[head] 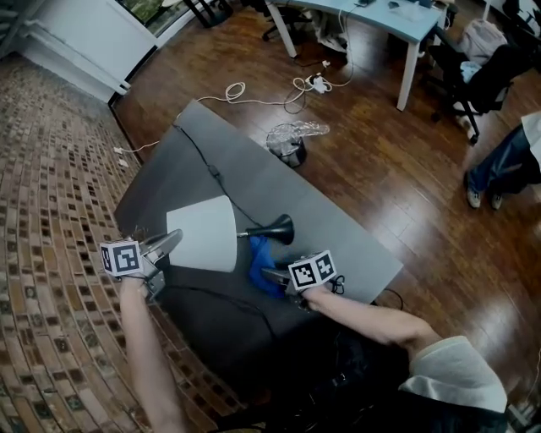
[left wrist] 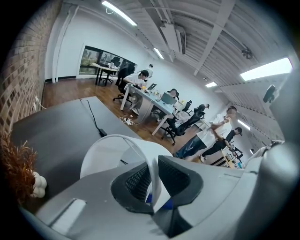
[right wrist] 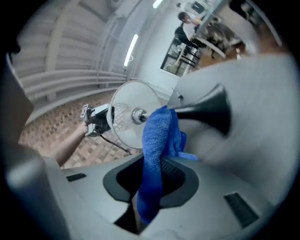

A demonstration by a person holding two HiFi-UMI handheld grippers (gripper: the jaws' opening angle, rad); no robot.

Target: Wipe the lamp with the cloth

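The lamp lies on its side on the grey table (head: 338, 228), with its white shade (head: 203, 232) to the left and its black base (head: 279, 227) to the right. My left gripper (head: 169, 243) is shut on the shade's rim; the thin white wall (left wrist: 152, 173) runs between the pads. My right gripper (head: 269, 275) is shut on a blue cloth (head: 260, 256), just in front of the lamp's stem. In the right gripper view the cloth (right wrist: 157, 140) hangs over the stem, between the shade's open end (right wrist: 131, 117) and the base (right wrist: 211, 110).
The lamp's black cord (head: 211, 173) trails across the table to the far corner. A dried plant (left wrist: 18, 168) stands at the table's left. On the wood floor beyond are a bin with a plastic bag (head: 292, 142), a power strip (head: 319, 83) and a desk (head: 372, 21); a person's legs (head: 499, 169) show at right.
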